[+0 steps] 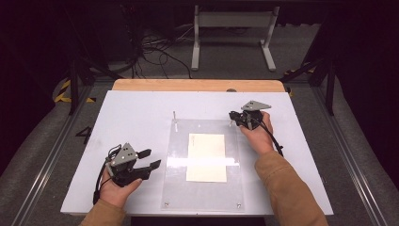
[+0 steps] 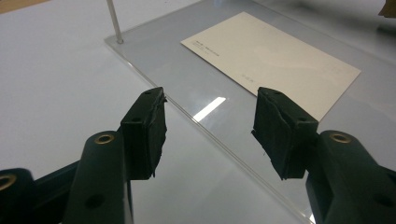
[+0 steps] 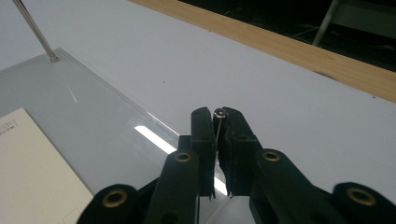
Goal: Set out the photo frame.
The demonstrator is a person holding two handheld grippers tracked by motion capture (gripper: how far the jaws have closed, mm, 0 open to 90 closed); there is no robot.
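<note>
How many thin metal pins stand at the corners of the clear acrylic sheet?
2. One metal pin stands free at the sheet's far left corner; the other pin, at the far right corner, is clamped in the right gripper. The near corners show only small fittings.

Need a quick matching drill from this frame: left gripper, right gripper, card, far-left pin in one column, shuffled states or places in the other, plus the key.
Column one:
1. left gripper
2. right gripper
3. card
4. far-left pin

Column two:
A. lies flat on the clear acrylic sheet
B. jaws apart, nothing between them
C. stands upright at a far corner of the sheet, nothing touching it
D. jaws closed on a thin metal pin at the sheet's far-right corner

Pairs: 1-B, 2-D, 3-A, 4-C
</note>
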